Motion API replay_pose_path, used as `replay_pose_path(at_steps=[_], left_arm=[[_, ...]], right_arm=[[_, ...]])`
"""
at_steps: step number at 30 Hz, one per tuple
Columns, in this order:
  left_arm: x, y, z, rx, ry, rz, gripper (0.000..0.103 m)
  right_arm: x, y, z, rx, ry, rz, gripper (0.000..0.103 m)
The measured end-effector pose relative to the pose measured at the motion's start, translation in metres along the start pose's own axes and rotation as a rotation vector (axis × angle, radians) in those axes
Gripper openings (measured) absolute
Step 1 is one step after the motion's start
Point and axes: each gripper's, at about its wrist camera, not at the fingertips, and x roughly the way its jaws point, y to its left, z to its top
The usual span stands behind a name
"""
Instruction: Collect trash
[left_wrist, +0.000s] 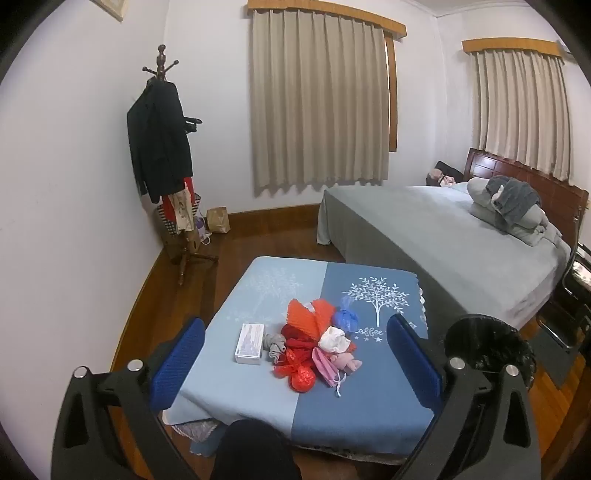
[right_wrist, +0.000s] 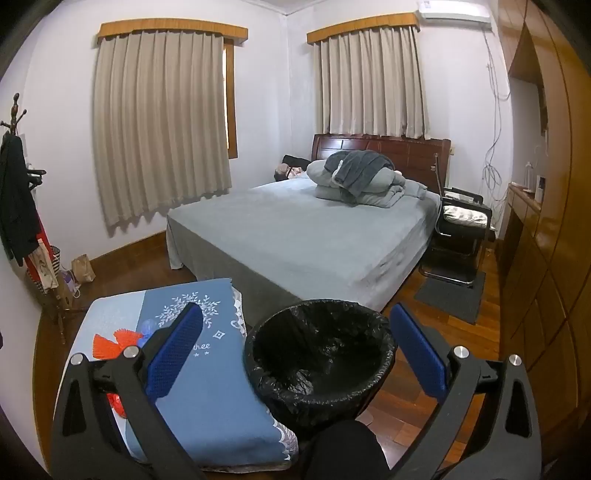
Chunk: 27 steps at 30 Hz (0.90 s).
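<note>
The left gripper (left_wrist: 295, 354) hangs above the blue-clothed table (left_wrist: 369, 398), claw spread wide and holding nothing; the trash pile (left_wrist: 314, 343) lies between its fingers, with a white box (left_wrist: 250, 343) at the pile's 9 o'clock. The right gripper (right_wrist: 295, 354) is likewise wide and unladen; the black-lined bin (right_wrist: 319, 354) stands on the floor at the table's 3 o'clock, the bed (right_wrist: 314, 236) at the bin's 12.

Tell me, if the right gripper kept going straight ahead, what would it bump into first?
Probably the black-lined trash bin: it sits right between the open right gripper's fingers. How far off is hard to judge.
</note>
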Motion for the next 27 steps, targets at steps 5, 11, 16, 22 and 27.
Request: replay_pose_path(at_steps=[5,11,16,22,27], left_arm=[[0.0,0.001,0.001,-0.002,0.007,0.001,0.097],[0.004,-0.003,-0.004,-0.001,0.008,0.005,0.097],[0.006,-0.004,-0.003,-0.003,0.01,0.007,0.097],[0.007,-0.003,-0.002,-0.005,0.01,0.005,0.097],[0.009,-0.005,-0.003,-0.004,0.012,0.006,0.097]], right_arm=[[0.001,-0.002,0.0,0.004,0.006,0.006,0.098],[0.002,0.001,0.001,-0.007,0.009,-0.001,0.098],[0.002,0.001,0.001,-0.006,0.008,0.001,0.098],[0.003,0.0,0.001,-0.007,0.01,-0.001,0.098],[0.0,0.004,0.002,-0.006,0.01,0.0,0.098]])
